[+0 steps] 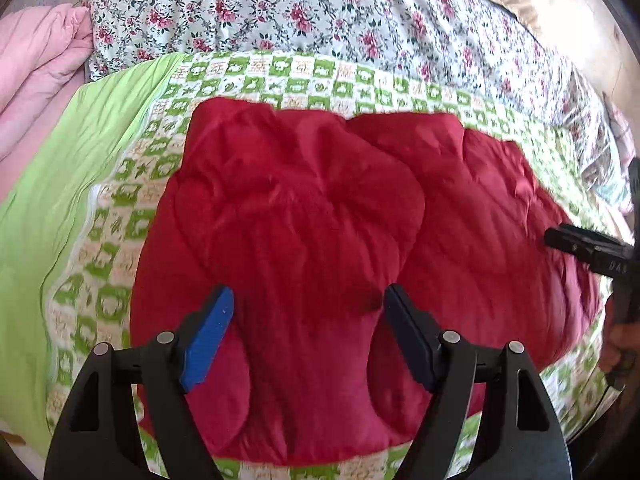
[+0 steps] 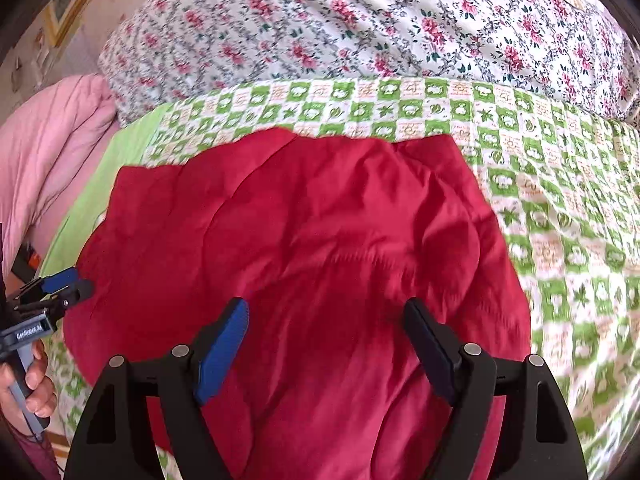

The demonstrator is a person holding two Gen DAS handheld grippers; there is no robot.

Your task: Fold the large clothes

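Observation:
A large red padded garment [image 1: 320,220] lies folded in a thick heap on the green-and-white checked quilt [image 1: 100,280]; it also fills the middle of the right wrist view [image 2: 312,248]. My left gripper [image 1: 308,300] is open and empty, hovering just above the garment's near part. My right gripper [image 2: 326,316] is open and empty above the garment's right half. The right gripper's tip shows at the right edge of the left wrist view [image 1: 560,236]. The left gripper shows at the left edge of the right wrist view [image 2: 70,284], at the garment's left edge.
A floral quilt [image 1: 320,12] is bunched behind the garment, also in the right wrist view [image 2: 360,28]. A pink blanket [image 1: 36,72] lies at the far left. The checked quilt [image 2: 568,208] extends to the right. A plain green strip [image 1: 36,220] borders the left.

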